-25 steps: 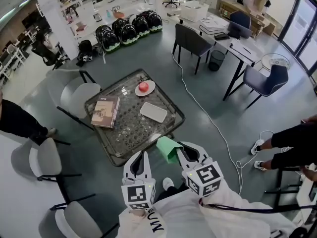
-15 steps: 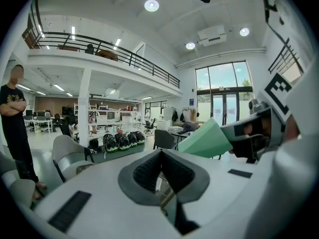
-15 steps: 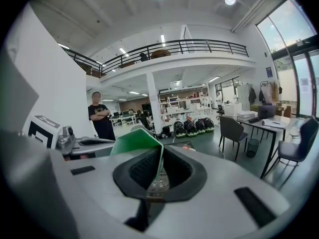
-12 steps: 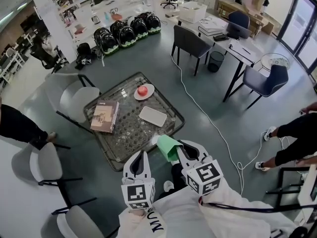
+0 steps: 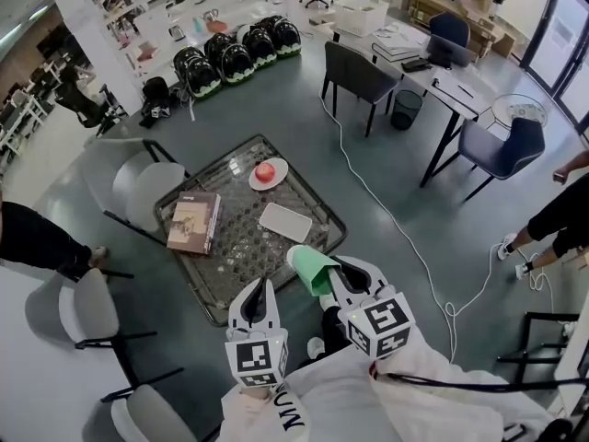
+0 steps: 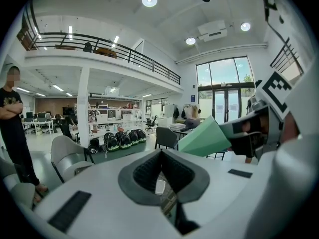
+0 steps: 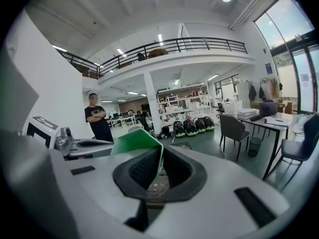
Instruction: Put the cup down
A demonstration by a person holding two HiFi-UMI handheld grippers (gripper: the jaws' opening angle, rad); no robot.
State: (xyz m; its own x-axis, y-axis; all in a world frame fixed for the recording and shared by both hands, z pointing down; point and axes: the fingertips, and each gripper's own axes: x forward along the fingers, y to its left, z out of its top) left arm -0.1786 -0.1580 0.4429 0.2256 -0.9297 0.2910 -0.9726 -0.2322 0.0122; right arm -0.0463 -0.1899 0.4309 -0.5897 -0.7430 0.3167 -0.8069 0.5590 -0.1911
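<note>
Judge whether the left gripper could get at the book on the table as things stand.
Probably yes: the left gripper is empty, the book lies uncovered near the left edge of the table, and nothing stands between them.

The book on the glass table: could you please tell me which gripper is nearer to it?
Left. The left gripper hovers off the table edge, toward the book; the right gripper, holding the green cup, is farther right.
</note>
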